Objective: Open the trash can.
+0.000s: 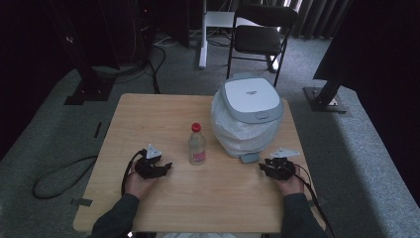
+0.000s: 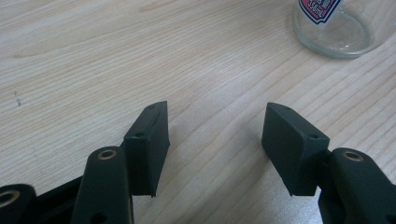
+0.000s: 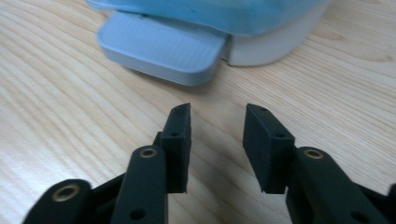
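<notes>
Two grippers are sitting on the table [image 1: 148,111] right now, and I'm holding both with jaws spread and nothing between them. Using the bottle [image 1: 197,145] as my marker: it's standing upright, long axis vertical, in front of the pedal bin [image 1: 247,116]. My left gripper [image 1: 163,168] is lying just to its left and a bit nearer me, clearly closer than the right gripper [image 1: 264,167], which is pointing at the bin's pedal [image 3: 163,44] instead. Through the left gripper view the bottle's glass base [image 2: 334,32] is showing ahead and off to the right of the jaws, so I'm guessing a swing that way is coming.
</notes>
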The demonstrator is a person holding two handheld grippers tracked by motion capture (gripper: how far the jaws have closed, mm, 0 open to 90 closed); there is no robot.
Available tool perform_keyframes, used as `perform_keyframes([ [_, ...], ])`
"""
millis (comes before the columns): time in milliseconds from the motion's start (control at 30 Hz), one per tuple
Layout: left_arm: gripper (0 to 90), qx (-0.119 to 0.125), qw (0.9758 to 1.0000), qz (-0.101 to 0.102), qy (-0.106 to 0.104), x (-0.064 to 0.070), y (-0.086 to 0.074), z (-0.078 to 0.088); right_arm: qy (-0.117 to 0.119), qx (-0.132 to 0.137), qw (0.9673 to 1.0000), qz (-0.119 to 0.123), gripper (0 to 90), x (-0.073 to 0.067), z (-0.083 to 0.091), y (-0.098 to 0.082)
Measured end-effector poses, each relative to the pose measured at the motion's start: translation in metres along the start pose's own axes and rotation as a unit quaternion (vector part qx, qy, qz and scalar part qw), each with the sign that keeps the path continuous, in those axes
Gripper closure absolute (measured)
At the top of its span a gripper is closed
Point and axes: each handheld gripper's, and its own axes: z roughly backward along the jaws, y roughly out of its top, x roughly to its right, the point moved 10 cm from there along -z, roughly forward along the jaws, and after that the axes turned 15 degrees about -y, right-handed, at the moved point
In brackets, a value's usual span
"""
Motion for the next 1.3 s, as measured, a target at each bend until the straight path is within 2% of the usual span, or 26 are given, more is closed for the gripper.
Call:
perform_keyframes([
  [133, 41.9, -0.001, 1.0, 0.0, 0.0, 0.0, 0.0, 0.0, 0.008, 0.003, 1.0, -0.003, 69.8, -0.002, 0.004, 0.003],
  [367, 42.3, -0.005, 1.0, -0.002, -0.005, 0.001, 0.0, 0.0, 0.017, 0.039, 0.9989, -0.017, 83.1, -0.003, 0.015, 0.019],
  [467, 42.3, -0.006, 0.9999, -0.004, -0.008, 0.001, 0.0, 0.0, 0.022, 0.042, 0.9987, -0.016, 86.9, -0.005, 0.015, 0.023],
  [767, 42.8, -0.007, 0.9999, -0.002, -0.012, 0.001, 0.0, 0.0, 0.032, 0.058, 0.9975, -0.023, 89.9, -0.013, 0.014, 0.034],
  [867, 42.6, -0.005, 0.9998, 0.007, -0.017, 0.002, 0.001, 0.001, 0.035, 0.062, 0.9971, -0.028, 89.9, -0.014, 0.013, 0.035],
  [1200, 42.6, -0.008, 0.9999, -0.002, -0.006, 0.002, 0.001, -0.001, 0.033, 0.062, 0.9968, -0.038, 89.9, -0.021, 0.003, 0.037],
  [1300, 42.7, -0.008, 1.0, -0.002, -0.005, 0.002, 0.001, -0.001, 0.04, 0.061, 0.9964, -0.044, 89.9, -0.022, 0.002, 0.038],
])
